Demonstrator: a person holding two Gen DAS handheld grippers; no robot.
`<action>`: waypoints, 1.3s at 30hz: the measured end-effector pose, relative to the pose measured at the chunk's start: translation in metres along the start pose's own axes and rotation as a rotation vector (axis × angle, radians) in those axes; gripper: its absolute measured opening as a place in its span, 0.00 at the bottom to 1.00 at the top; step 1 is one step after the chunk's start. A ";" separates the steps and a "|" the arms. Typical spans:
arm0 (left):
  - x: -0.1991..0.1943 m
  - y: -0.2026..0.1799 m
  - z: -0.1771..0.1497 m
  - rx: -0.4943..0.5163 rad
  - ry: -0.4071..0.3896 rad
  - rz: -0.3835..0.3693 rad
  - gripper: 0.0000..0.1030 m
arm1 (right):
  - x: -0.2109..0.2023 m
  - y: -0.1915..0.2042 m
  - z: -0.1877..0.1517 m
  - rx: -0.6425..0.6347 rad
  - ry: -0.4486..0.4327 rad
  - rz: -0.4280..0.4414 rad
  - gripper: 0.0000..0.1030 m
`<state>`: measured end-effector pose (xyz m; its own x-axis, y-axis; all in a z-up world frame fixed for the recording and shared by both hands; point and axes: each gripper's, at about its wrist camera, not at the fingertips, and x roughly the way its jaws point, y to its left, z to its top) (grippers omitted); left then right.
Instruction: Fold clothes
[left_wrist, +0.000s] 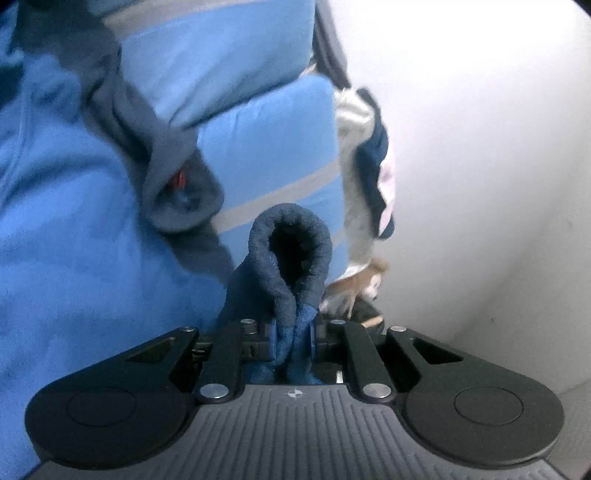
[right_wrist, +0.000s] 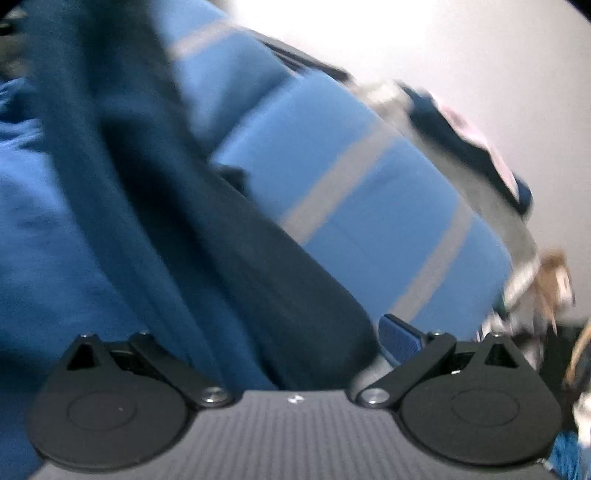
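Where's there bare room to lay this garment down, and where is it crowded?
Free: the pale surface right of the folded pile. Crowded: the blue striped pile at centre, the white garment on its right edge, blue fleece filling the left. The left gripper grips a dark cuff; the right gripper is open.

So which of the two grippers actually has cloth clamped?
The left gripper: it is shut on a dark blue fleece fold. The right gripper is open, gripping nothing.

Your dark navy fleece garment (left_wrist: 291, 236) lies on bright blue bedding (left_wrist: 55, 221); light blue pillows (left_wrist: 266, 147) have grey stripes; wall (left_wrist: 480, 147) white; gripper fingers (right_wrist: 400, 338) blue-padded, black linkages.
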<state>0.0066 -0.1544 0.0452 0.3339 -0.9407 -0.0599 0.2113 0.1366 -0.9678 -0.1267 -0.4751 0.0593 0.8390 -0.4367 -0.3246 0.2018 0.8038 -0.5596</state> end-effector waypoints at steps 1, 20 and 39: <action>-0.003 -0.001 0.002 0.000 -0.011 -0.005 0.14 | 0.007 -0.013 0.001 0.055 0.026 -0.002 1.00; -0.018 0.002 0.017 0.029 -0.094 0.063 0.13 | 0.079 -0.155 -0.029 0.670 0.232 0.000 1.00; -0.037 0.011 0.032 -0.013 -0.156 0.077 0.13 | 0.131 -0.131 -0.070 0.827 0.536 0.205 1.00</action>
<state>0.0258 -0.1083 0.0449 0.4872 -0.8680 -0.0960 0.1685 0.2013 -0.9649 -0.0788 -0.6658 0.0372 0.6000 -0.2186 -0.7696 0.5369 0.8232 0.1847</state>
